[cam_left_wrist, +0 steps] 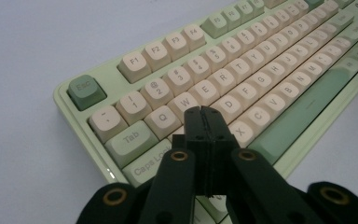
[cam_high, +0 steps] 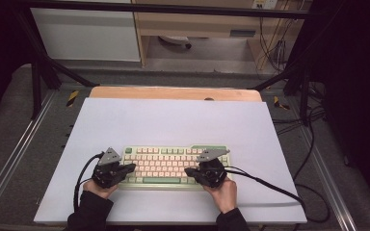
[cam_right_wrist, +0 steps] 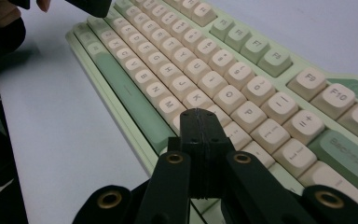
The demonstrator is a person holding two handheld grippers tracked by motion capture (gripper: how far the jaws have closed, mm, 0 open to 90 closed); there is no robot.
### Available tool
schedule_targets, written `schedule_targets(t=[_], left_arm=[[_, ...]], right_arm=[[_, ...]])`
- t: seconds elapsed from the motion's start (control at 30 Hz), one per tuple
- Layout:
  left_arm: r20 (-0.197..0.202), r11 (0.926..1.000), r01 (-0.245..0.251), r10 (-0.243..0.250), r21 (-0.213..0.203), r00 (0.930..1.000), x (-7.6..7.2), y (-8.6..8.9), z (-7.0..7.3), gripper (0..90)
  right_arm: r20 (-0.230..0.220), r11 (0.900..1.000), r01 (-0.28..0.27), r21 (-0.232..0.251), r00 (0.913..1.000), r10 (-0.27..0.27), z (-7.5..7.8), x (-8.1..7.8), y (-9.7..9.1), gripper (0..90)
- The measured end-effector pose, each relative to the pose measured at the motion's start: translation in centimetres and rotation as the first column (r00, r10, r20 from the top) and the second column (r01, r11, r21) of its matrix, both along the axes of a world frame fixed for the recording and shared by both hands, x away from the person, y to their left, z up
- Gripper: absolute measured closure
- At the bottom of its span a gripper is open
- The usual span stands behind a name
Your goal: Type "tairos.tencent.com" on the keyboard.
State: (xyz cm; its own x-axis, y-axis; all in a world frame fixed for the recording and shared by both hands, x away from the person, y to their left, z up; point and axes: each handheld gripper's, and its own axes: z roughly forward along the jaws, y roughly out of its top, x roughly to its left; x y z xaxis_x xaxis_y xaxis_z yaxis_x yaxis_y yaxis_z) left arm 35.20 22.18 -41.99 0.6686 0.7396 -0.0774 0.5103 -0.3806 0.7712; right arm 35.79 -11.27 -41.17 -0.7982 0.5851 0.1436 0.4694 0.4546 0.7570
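Observation:
A pale green keyboard (cam_high: 173, 165) with cream and green keys lies on the white table sheet (cam_high: 173, 120), near its front edge. My left gripper (cam_high: 132, 167) hovers over the keyboard's left end, jaws shut with nothing between them. In the left gripper view its tips (cam_left_wrist: 203, 111) sit just above the keys around S and D of the keyboard (cam_left_wrist: 242, 70). My right gripper (cam_high: 188, 171) is over the keyboard's right half, also shut and empty. In the right gripper view its tips (cam_right_wrist: 199, 113) hang above the keys near L on the keyboard (cam_right_wrist: 205, 60).
The white sheet has bare room behind and beside the keyboard. A wooden table edge (cam_high: 173, 92) shows at the back. Black cables (cam_high: 270, 185) trail from the grippers across the sheet to the right and left. Black frame bars (cam_high: 53, 72) stand around the table.

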Motion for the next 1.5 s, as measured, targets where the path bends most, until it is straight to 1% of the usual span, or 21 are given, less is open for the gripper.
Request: schedule_targets(t=[0.13, 0.2, 0.27, 0.4, 0.47, 0.73, 0.77, 0.83, 0.87, 0.93, 1.03, 1.13, 1.3, 1.5], left_arm=[[-0.001, 1.0000, -0.004, 0.004, -0.006, 1.0000, -0.1, 0.2, 0.0, 89.6], [0.000, 1.0000, -0.005, 0.005, -0.007, 1.0000, -0.1, 0.2, 0.0, 89.6], [-0.002, 1.0000, -0.006, 0.006, -0.007, 1.0000, -0.1, 0.2, -0.1, 89.6], [-0.002, 1.0000, -0.004, 0.004, -0.007, 1.0000, -0.1, 0.3, -0.1, 89.6], [-0.002, 0.9999, -0.006, 0.006, -0.009, 1.0000, -0.1, 0.3, -0.1, 89.6], [-0.002, 0.9999, -0.007, 0.007, -0.013, 1.0000, 0.0, 0.4, -0.1, 89.6], [-0.001, 0.9999, -0.004, 0.004, -0.009, 1.0000, 0.0, 0.4, -0.1, 89.6], [-0.001, 0.9999, -0.004, 0.003, -0.010, 1.0000, 0.0, 0.4, -0.1, 89.7], [-0.001, 0.9999, -0.004, 0.004, -0.010, 1.0000, 0.0, 0.4, -0.1, 89.6], [-0.001, 0.9999, -0.004, 0.004, -0.010, 1.0000, 0.0, 0.4, -0.1, 89.6], [-0.001, 0.9999, -0.005, 0.005, -0.010, 1.0000, 0.0, 0.4, -0.1, 89.6], [-0.001, 0.9999, -0.007, 0.007, -0.013, 1.0000, 0.0, 0.5, -0.1, 89.6], [-0.001, 0.9999, -0.006, 0.006, -0.012, 1.0000, 0.0, 0.4, -0.1, 89.6], [-0.003, 0.9999, -0.006, 0.006, -0.012, 1.0000, 0.0, 0.4, -0.2, 89.6]], right_arm=[[-0.002, 1.0000, -0.009, 0.004, 1.0000, 0.009, 0.0, 0.1, 1.0, 90.0], [0.008, 0.9999, -0.017, 0.001, 0.9998, 0.017, 0.0, 0.0, 1.6, 90.0], [0.005, 0.9996, -0.025, 0.009, 0.9997, 0.025, -0.1, 0.1, 2.0, 90.0], [0.001, 0.9994, -0.033, 0.000, 0.9994, 0.033, -0.2, 0.2, 3.1, 90.0], [0.002, 0.9993, -0.037, 0.005, 0.9993, 0.037, -0.3, 0.3, 3.4, 90.0], [-0.010, 0.9989, -0.047, -0.003, 0.9989, 0.047, -1.0, 0.7, 4.8, 90.0], [-0.014, 0.9988, -0.048, -0.009, 0.9987, 0.048, -1.0, 0.8, 4.9, 90.0], [-0.005, 0.9985, -0.051, -0.019, 0.9987, 0.051, -1.1, 0.9, 5.2, 90.0], [-0.011, 0.9986, -0.049, -0.019, 0.9988, 0.049, -1.1, 0.9, 5.3, 90.0], [-0.008, 0.9982, -0.057, -0.018, 0.9983, 0.057, -1.1, 0.9, 5.5, 90.0], [-0.012, 0.9983, -0.056, -0.016, 0.9984, 0.056, -1.3, 1.1, 5.8, 90.0], [-0.019, 0.9980, -0.058, -0.025, 0.9982, 0.057, -1.5, 1.1, 5.8, 90.0], [-0.021, 0.9982, -0.058, -0.018, 0.9981, 0.058, -1.7, 1.2, 6.0, 90.0], [-0.017, 0.9979, -0.062, -0.019, 0.9980, 0.061, -1.7, 1.1, 6.0, 90.0]])
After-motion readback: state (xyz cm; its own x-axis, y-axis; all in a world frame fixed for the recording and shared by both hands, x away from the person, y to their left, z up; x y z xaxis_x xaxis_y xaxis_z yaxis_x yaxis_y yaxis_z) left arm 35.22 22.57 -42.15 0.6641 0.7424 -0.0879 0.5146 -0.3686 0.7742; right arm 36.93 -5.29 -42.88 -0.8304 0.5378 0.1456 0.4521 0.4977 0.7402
